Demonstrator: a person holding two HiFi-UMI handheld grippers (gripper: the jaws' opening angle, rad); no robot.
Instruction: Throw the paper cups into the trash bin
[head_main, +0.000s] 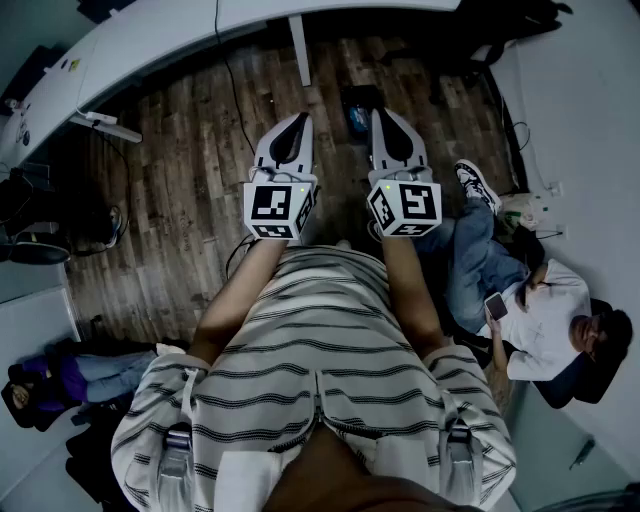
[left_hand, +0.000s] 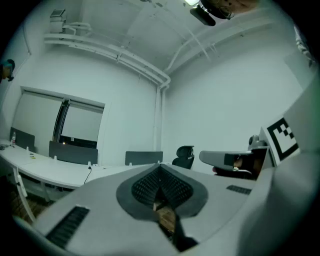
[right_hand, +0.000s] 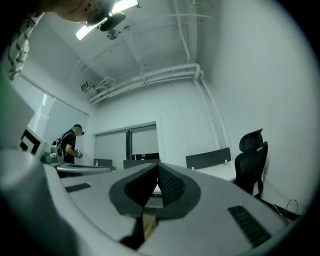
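Note:
No paper cup or trash bin shows in any view. In the head view my left gripper and right gripper are held side by side, level, in front of my striped shirt and above the wooden floor. Both pairs of jaws are shut, with nothing between them. The left gripper view looks over its shut jaws toward a white wall, with the right gripper at the right. The right gripper view has its shut jaws pointing at a far wall with windows.
A long white desk with a leg curves along the far side. One person sits on the floor at right, and another sits at lower left. An office chair stands at right, and a person stands far left.

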